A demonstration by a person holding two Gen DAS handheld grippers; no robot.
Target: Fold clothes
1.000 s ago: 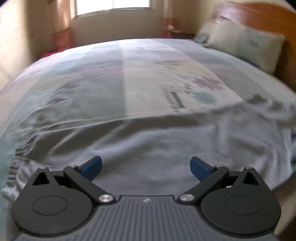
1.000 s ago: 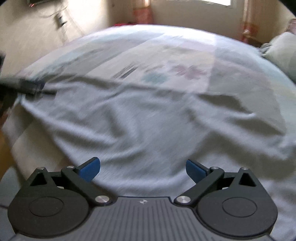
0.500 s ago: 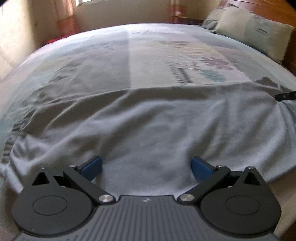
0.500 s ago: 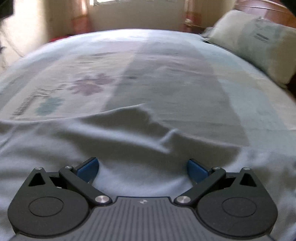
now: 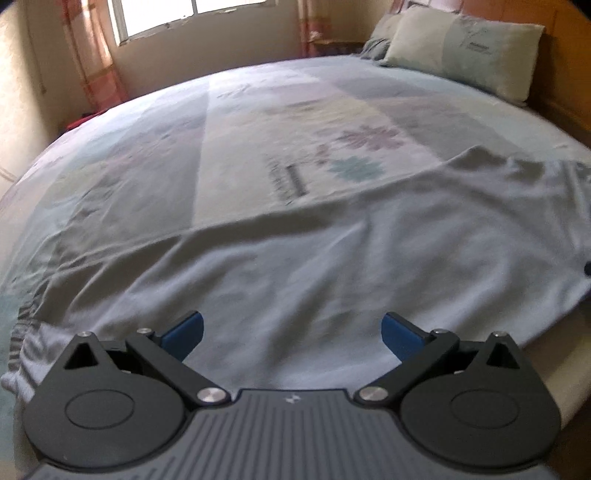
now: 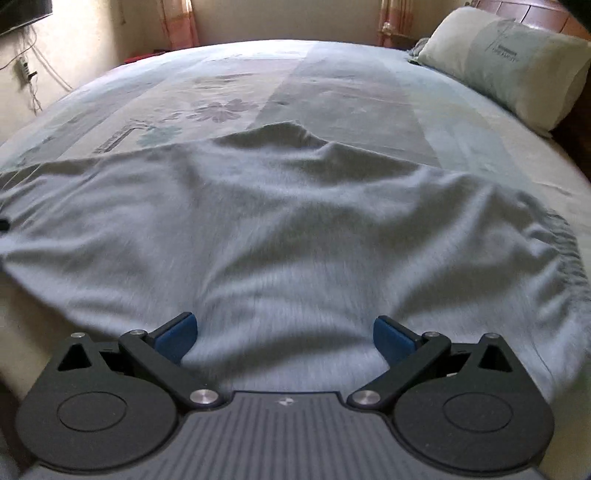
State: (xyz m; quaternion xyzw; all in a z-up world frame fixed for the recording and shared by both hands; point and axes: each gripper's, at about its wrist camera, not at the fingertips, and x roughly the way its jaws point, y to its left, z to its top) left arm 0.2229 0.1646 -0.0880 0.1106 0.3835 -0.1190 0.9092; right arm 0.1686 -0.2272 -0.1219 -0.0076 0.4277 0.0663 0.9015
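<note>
A home bedroom: a made bed [image 5: 258,122] with flowered sheet, pillows [image 6: 506,62] against a wooden headboard [image 5: 561,55] far right, a curtained window [image 5: 192,14] beyond

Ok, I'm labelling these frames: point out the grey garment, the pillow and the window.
grey garment [image 6: 295,236], right wrist view, middle of the spread cloth.
pillow [image 6: 506,62], right wrist view, centre of its face.
window [image 5: 207,14], left wrist view, lower pane.

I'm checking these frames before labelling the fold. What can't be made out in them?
- Grey garment, left wrist view: near hem hidden behind the left gripper; right end cut off by the frame edge.
- Garment, right wrist view: surface blurred, so seams are unclear; near edge hidden by the right gripper.
- Pillow print: too small to read.
</note>
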